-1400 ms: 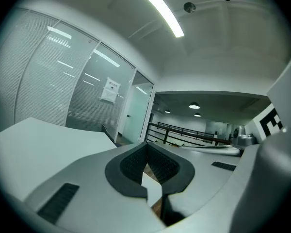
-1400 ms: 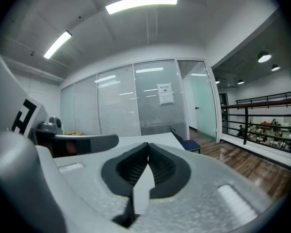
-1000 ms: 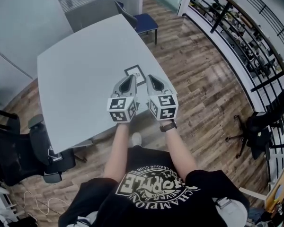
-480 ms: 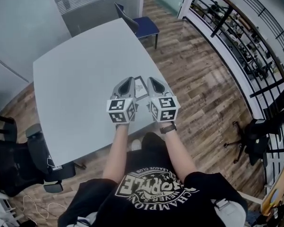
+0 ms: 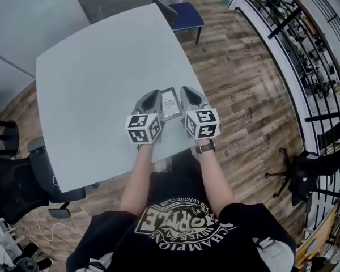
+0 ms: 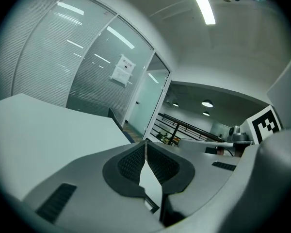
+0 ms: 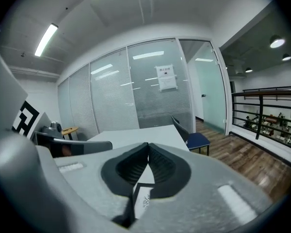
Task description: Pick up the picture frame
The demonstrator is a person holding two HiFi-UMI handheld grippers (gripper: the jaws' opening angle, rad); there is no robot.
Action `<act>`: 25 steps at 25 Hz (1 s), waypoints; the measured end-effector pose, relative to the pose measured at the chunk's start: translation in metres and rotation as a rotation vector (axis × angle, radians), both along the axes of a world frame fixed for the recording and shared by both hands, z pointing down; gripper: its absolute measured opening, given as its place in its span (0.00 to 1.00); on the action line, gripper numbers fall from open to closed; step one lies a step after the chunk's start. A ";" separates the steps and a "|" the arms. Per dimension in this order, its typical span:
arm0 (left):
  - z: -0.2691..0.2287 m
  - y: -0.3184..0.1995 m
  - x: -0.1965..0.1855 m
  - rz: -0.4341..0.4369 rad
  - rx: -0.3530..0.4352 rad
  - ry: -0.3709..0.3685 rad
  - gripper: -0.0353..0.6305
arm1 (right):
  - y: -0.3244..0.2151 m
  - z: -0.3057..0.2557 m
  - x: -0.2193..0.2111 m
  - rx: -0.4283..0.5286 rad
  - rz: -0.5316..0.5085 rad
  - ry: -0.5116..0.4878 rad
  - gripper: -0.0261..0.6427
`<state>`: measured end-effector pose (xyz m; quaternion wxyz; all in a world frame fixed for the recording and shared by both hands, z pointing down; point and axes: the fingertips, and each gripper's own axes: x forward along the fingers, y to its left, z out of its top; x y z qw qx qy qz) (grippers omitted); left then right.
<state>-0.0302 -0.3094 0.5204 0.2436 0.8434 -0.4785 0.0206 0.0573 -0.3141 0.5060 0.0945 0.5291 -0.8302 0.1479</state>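
Observation:
A small picture frame (image 5: pixel 169 102), dark-edged around a pale picture, lies flat on the grey table (image 5: pixel 96 78) near its front right edge. My left gripper (image 5: pixel 155 95) is shut and empty just left of the frame. My right gripper (image 5: pixel 187 91) is shut and empty just right of it. Neither visibly touches the frame. In the right gripper view, part of the frame (image 7: pixel 145 199) shows below the closed jaws of the right gripper (image 7: pixel 148 145). In the left gripper view, a dark corner of the frame (image 6: pixel 150 204) peeks under the left gripper (image 6: pixel 145 142).
A blue chair (image 5: pixel 185 11) stands at the table's far corner. A black office chair (image 5: pixel 17 188) sits to the left. A black railing (image 5: pixel 306 44) runs along the right over wooden floor. Glass walls close the far side.
Both grippers have moved forward and down over the table. The frame, earlier ahead of their tips, now lies between them. Both stayed shut.

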 end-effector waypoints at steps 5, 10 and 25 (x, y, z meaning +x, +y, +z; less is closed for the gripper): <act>0.038 -0.045 0.000 -0.044 -0.082 -0.016 0.06 | -0.049 0.047 0.006 -0.099 -0.037 0.038 0.04; 0.079 -0.063 -0.001 -0.057 -0.172 -0.059 0.06 | -0.075 0.093 0.004 -0.193 -0.083 0.075 0.04; 0.179 -0.063 0.007 -0.062 -0.439 -0.059 0.26 | -0.081 0.192 0.003 -0.421 -0.177 0.132 0.17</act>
